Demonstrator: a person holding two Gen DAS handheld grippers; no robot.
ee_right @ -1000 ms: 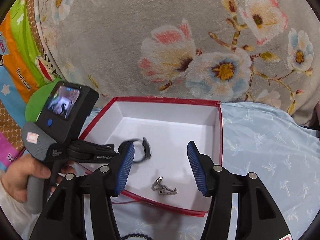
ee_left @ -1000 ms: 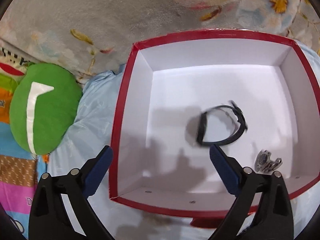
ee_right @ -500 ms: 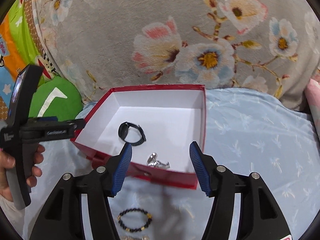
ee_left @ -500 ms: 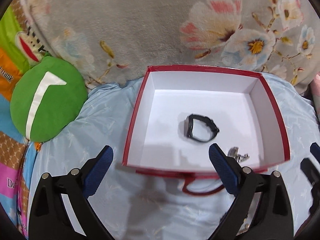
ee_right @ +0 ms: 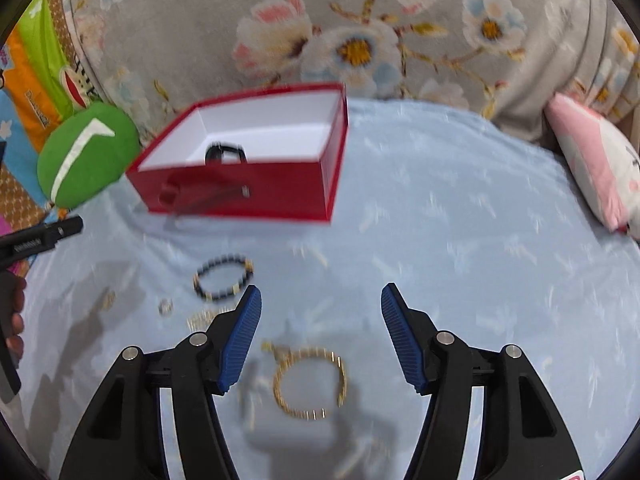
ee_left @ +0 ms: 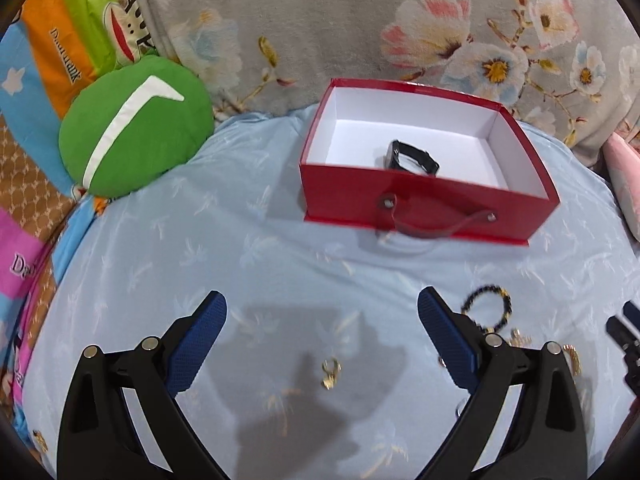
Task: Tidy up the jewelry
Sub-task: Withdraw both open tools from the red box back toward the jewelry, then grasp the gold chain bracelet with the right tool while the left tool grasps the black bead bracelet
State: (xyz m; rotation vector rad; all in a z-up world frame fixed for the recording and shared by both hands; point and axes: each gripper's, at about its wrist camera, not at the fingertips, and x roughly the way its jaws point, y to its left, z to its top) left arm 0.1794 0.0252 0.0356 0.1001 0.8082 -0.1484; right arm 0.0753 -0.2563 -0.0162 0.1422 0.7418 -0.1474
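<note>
A red box [ee_left: 424, 196] with a white inside sits on the light blue sheet; it also shows in the right wrist view [ee_right: 256, 192]. A black watch [ee_left: 412, 158] lies in it. My left gripper [ee_left: 322, 334] is open and empty, hovering over a small gold earring [ee_left: 331, 372]. A black bead bracelet [ee_left: 486, 306] lies to its right, seen too in the right wrist view [ee_right: 222, 282]. My right gripper [ee_right: 320, 332] is open and empty above a gold bracelet [ee_right: 310, 384]. A small ring [ee_right: 165, 306] and a gold chain [ee_right: 204, 318] lie left of it.
A green round cushion [ee_left: 134, 126] lies at the left and a pink pillow [ee_right: 596, 160] at the right. A grey floral blanket [ee_left: 360, 20] rises behind the box. The light blue sheet [ee_right: 460, 240] spreads right of the box.
Both grippers have pulled back from over the box toward the near side of the bed. The watch stays in the box. The loose jewelry on the sheet has come into view.
</note>
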